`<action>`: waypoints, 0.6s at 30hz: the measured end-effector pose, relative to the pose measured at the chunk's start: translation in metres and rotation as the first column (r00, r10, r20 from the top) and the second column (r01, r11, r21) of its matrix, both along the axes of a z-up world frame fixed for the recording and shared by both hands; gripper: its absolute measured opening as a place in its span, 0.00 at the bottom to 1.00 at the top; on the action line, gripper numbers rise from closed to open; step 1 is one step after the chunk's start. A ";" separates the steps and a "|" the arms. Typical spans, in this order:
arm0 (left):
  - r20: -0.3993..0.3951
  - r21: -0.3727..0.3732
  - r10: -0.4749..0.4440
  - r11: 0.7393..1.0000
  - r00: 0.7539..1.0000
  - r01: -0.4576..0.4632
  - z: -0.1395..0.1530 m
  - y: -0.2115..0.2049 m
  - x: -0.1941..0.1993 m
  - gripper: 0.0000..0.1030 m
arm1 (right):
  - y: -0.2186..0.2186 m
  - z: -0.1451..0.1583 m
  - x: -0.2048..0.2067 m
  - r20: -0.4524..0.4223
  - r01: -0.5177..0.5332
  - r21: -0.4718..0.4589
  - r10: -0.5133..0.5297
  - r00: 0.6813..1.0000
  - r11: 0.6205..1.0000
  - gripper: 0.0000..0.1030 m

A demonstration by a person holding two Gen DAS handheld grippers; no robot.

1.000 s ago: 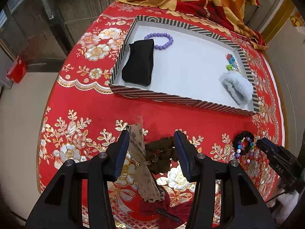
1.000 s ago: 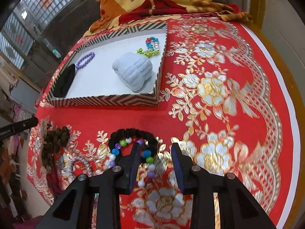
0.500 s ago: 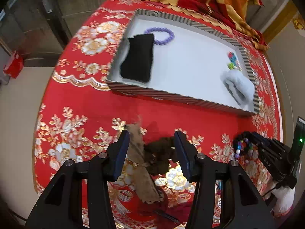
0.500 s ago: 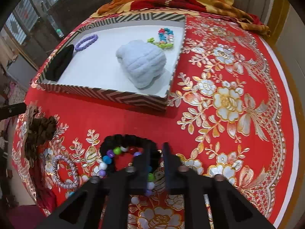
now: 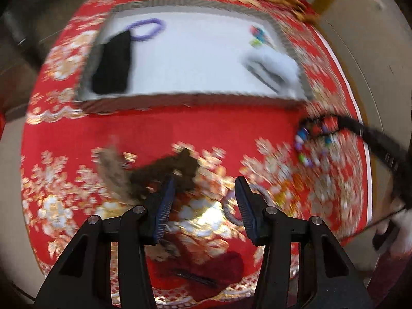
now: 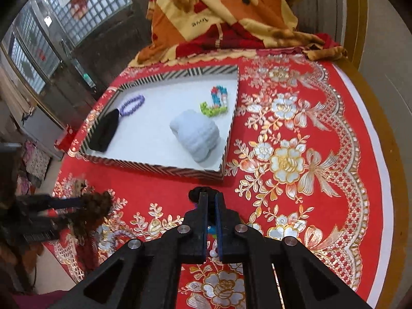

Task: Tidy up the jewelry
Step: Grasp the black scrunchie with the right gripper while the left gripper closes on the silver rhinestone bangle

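Note:
My right gripper (image 6: pixel 211 198) is shut on the black scrunchie with coloured beads (image 6: pixel 197 193) and holds it above the red cloth, in front of the striped tray (image 6: pixel 154 166); the left wrist view shows it too (image 5: pixel 312 139). My left gripper (image 5: pixel 203 182) is open, low over the cloth. A brown scrunchie (image 5: pixel 177 170) and a tan hair bow (image 5: pixel 113 172) lie just left of its left finger. A silver beaded ring (image 5: pixel 231 206) lies by its right finger. That view is blurred.
The white tray (image 5: pixel 180 97) holds a black pouch (image 6: pixel 105 134), a purple bead bracelet (image 6: pixel 132 105), a pale blue fluffy scrunchie (image 6: pixel 197 135) and a coloured block bracelet (image 6: pixel 217 101). A folded orange blanket (image 6: pixel 219 18) lies behind it. A dark red item (image 5: pixel 206 270) lies near the table's front edge.
My right gripper has shut on the beaded black scrunchie and lifted it toward the tray. My left gripper has shifted right, off the brown scrunchie, still open.

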State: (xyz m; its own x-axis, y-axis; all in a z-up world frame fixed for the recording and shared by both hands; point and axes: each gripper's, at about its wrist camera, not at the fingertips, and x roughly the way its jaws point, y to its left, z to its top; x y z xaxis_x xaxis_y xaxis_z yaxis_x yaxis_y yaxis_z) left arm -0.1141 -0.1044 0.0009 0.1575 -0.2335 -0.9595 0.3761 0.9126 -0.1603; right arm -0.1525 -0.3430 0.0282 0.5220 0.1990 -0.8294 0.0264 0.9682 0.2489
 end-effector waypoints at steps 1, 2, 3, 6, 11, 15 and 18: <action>-0.006 0.006 -0.030 1.000 1.000 0.030 -0.003 -0.006 -0.003 0.46 | 0.000 0.003 -0.001 0.007 0.003 0.003 -0.003 1.000 1.000 0.05; -0.013 0.019 -0.067 0.998 0.998 0.067 -0.007 -0.012 -0.007 0.46 | 0.000 0.005 -0.001 0.011 0.005 0.007 -0.005 1.000 1.000 0.05; -0.014 0.030 -0.094 0.995 0.995 0.094 -0.010 -0.017 -0.010 0.46 | -0.002 0.008 -0.004 0.019 0.007 0.018 -0.008 1.000 1.000 0.05; 0.004 0.084 -0.182 0.980 0.983 0.181 -0.020 -0.035 -0.018 0.46 | -0.007 0.016 -0.007 0.036 0.012 0.037 -0.014 0.999 0.999 0.05; 0.030 0.139 -0.281 0.952 0.959 0.274 -0.031 -0.053 -0.023 0.46 | -0.009 0.020 -0.011 0.040 0.023 0.040 -0.024 0.999 0.999 0.05; 0.025 0.190 -0.368 0.914 0.929 0.357 -0.043 -0.066 -0.026 0.46 | -0.013 0.019 -0.015 0.035 0.036 0.052 -0.038 0.999 0.998 0.05; 0.036 0.187 -0.409 0.899 0.912 0.396 -0.046 -0.071 -0.027 0.46 | -0.016 0.019 -0.017 0.034 0.048 0.055 -0.050 0.998 0.997 0.05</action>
